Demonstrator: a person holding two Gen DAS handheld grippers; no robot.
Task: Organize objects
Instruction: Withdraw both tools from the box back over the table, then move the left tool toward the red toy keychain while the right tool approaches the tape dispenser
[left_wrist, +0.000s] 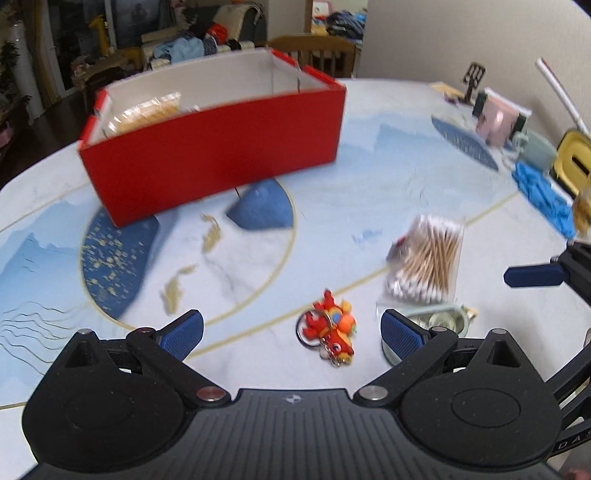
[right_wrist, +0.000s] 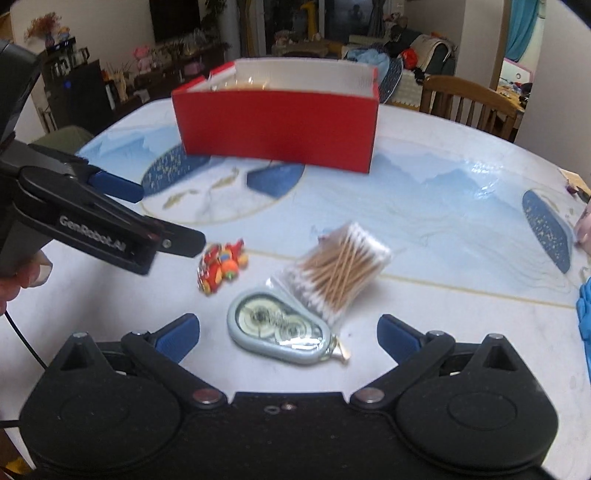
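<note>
Cotton swabs (right_wrist: 345, 269) in a clear packet lie on the tabletop (right_wrist: 443, 258), one end seemingly resting on a pale blue correction-tape dispenser (right_wrist: 279, 328), though blur hides the contact. Just left lies a red toy keychain (left_wrist: 330, 328). Behind stands an open red box (right_wrist: 277, 125). The left gripper (left_wrist: 291, 330) hovers over the keychain, jaws wide apart, holding nothing. The right gripper (right_wrist: 288, 334) straddles the dispenser, jaws likewise spread and empty.

An open red box (right_wrist: 277, 127) stands upright on the table. Well in front of it lie a red toy keychain (right_wrist: 221, 267), a swab bag (right_wrist: 341, 271) and a grey-blue tape dispenser (right_wrist: 280, 330), the bag overlapping the dispenser.
</note>
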